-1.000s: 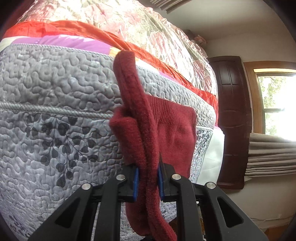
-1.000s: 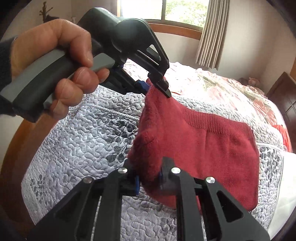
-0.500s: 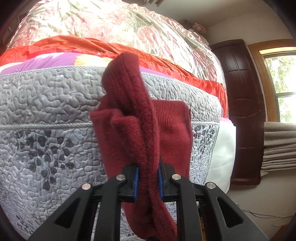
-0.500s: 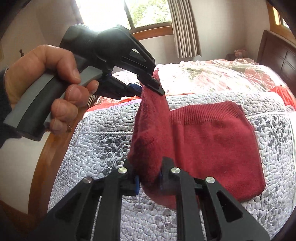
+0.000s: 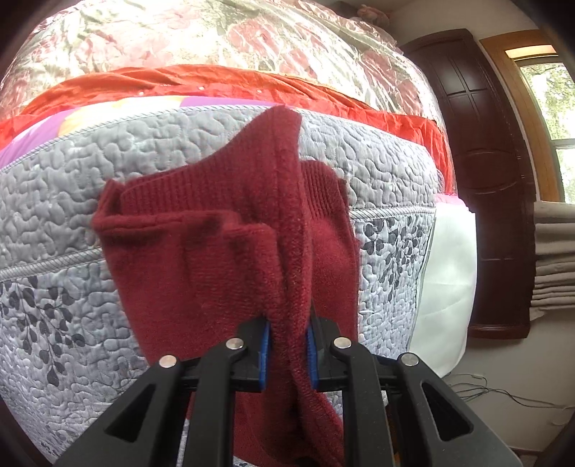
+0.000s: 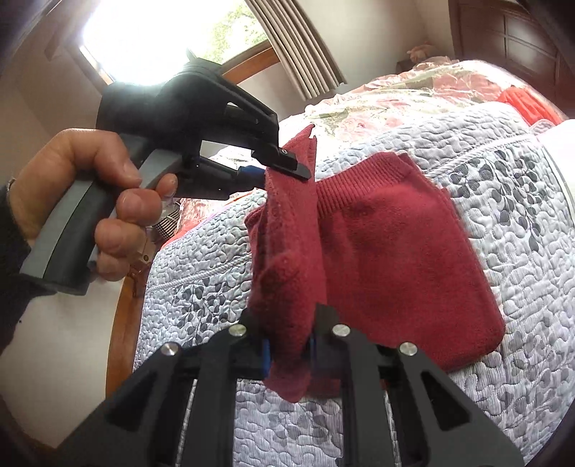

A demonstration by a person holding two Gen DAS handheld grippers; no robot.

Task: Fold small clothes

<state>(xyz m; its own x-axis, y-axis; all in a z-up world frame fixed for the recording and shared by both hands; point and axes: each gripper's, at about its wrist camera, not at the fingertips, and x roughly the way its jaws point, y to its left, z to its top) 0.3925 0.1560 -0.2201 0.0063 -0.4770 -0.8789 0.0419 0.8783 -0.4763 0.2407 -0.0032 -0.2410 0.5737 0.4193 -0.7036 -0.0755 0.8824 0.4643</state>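
A small dark red knitted garment with a ribbed band lies on the grey quilted bedspread, one side lifted into a raised fold. My right gripper is shut on the near end of that fold. My left gripper, held by a hand, is shut on the far end of the same fold. In the left wrist view the left gripper pinches the red garment, and a flap hangs to the left over the bedspread.
An orange cloth and a floral cover lie beyond the quilt. A dark wooden headboard stands at the right, with a window and curtains. A wooden bed frame edges the quilt.
Both grippers have carried the lifted fold sideways across the garment, still shut on it. The flap has spread wider to the left in the left wrist view, and both views have tilted.
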